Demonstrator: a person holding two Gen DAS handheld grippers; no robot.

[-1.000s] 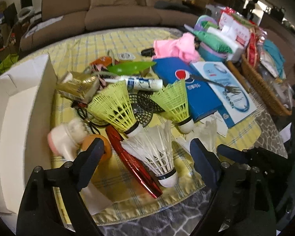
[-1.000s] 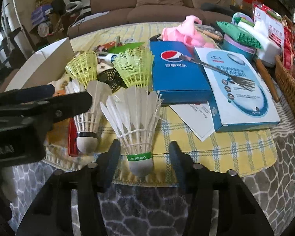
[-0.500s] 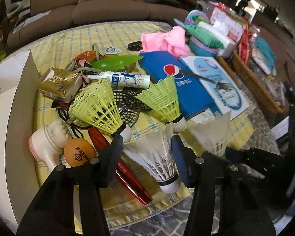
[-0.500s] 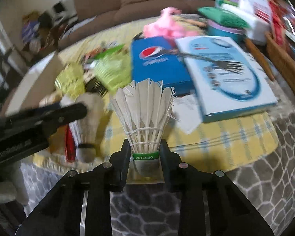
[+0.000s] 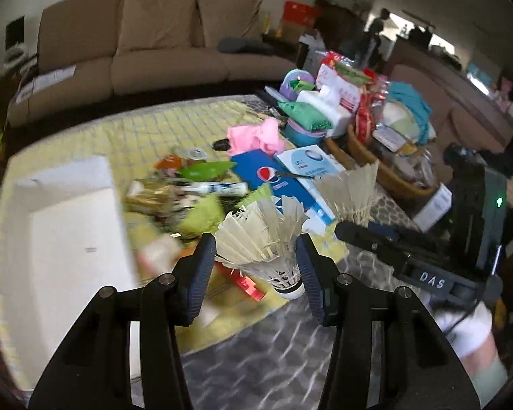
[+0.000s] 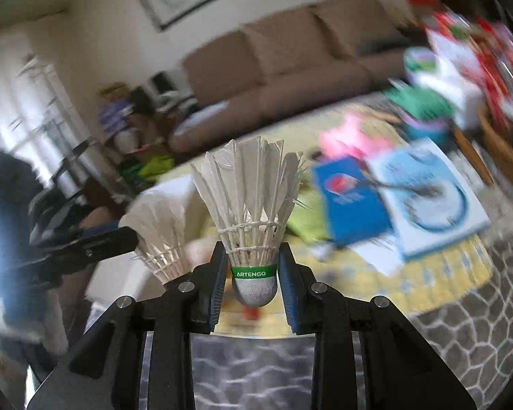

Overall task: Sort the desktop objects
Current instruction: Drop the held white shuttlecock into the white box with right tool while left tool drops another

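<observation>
Since a second ago both my grippers have closed and lifted. My right gripper [image 6: 253, 282] clamps one feathered shuttlecock [image 6: 251, 218] at its cork, feathers pointing up and away. My left gripper [image 5: 256, 266] pinches a second shuttlecock [image 5: 263, 239] by its skirt, cork toward me. The white box [image 5: 61, 239] lies left of it, nearer my left hand.

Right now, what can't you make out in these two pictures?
- Left view: the pile behind the shuttlecock is smeared by motion; items unreadable.
- Left view: the white box runs off the left edge.
- Left view: the right fingers' grip is hidden by feathers.
- Right view: blue box print blurred.
- Right view: person lost in window glare.
</observation>
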